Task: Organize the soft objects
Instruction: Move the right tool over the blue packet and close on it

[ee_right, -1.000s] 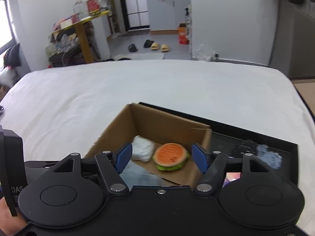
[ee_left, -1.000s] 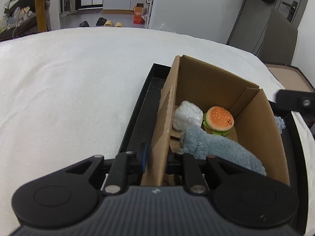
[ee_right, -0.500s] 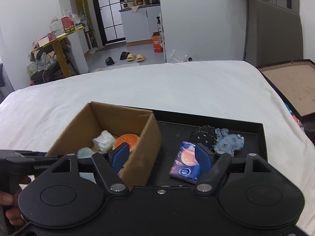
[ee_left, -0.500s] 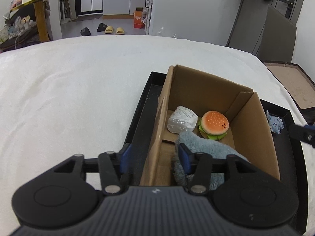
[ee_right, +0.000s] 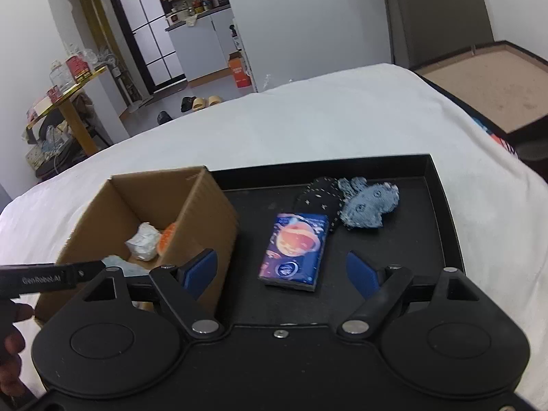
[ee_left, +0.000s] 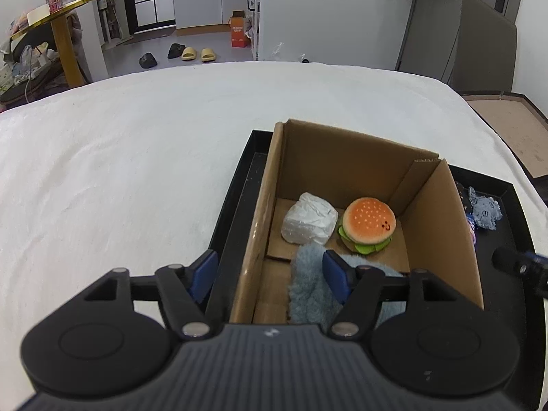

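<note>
A cardboard box (ee_left: 342, 167) stands on the left of a black tray (ee_right: 441, 191). In it lie a white wrapped bundle (ee_left: 308, 219), a plush burger (ee_left: 368, 221) and a fluffy blue cloth (ee_left: 308, 284). My left gripper (ee_left: 270, 277) straddles the box's left wall; its jaws are opening and the pads are clear of the cardboard. My right gripper (ee_right: 281, 272) hovers over the tray's open part, jaws opening, nothing between them. Just ahead of it lies a blue pack with a planet print (ee_right: 294, 246). Behind that are a dark starred cloth (ee_right: 322, 193) and a denim-blue cloth (ee_right: 371, 202).
The tray rests on a white bedcover (ee_left: 120, 171). A brown board with a dark frame (ee_right: 493, 82) sits off the bed's right side. A hand (ee_right: 10, 342) holds the left gripper's handle at the right wrist view's left edge. The right gripper's finger (ee_left: 513, 263) shows over the tray.
The left gripper has let go of the box's left wall and spread its jaws. The right gripper swung from over the box to the tray's right part, sank lower, and widened.
</note>
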Demonstrator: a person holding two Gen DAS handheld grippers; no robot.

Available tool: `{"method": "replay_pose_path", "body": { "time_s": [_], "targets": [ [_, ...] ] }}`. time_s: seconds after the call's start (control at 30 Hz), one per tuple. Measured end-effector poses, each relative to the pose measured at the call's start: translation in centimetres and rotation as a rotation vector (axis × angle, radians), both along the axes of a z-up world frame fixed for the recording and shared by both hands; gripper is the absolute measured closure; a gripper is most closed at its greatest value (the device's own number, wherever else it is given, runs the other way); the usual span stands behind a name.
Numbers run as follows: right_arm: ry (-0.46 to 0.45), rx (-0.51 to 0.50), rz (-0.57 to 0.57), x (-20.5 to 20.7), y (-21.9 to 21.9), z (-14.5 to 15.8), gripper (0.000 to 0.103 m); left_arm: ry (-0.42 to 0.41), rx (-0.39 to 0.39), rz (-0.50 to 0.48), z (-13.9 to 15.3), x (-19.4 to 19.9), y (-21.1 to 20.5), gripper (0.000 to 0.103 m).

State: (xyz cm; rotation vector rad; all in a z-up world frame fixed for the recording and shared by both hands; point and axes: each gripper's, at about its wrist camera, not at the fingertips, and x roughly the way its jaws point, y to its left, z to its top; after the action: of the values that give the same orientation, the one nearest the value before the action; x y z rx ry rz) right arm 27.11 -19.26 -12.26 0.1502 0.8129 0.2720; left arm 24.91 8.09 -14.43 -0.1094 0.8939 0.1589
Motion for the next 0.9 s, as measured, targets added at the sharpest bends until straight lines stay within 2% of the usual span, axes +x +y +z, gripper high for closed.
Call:
{"method": "replay_pose_path", "body": {
  "time_s": [0.57,0.73,0.83,0.9],
  "targets": [
    [0.076,0.018,0.018,3.8,0.6,-4.2,0.021,0.034,0.048,-0.001,-0.4,1.3,-0.6,0.035],
    [0.090,-0.019,0.019,4.8,1.6,-5.2,0.020,0.034,0.066,0.000,0.0,1.2,-0.8,0.035],
    [0.067,-0.104,0.036,4.5,2.6,-5.3,0.021,0.031,0.077,0.004,0.2,0.9,-0.7,0.035],
    [0.063,-0.168,0.042,4.1,3.0,-5.3,0.029,0.034,0.083,0.009,0.2,0.9,-0.6,0.035]
  ]
}}
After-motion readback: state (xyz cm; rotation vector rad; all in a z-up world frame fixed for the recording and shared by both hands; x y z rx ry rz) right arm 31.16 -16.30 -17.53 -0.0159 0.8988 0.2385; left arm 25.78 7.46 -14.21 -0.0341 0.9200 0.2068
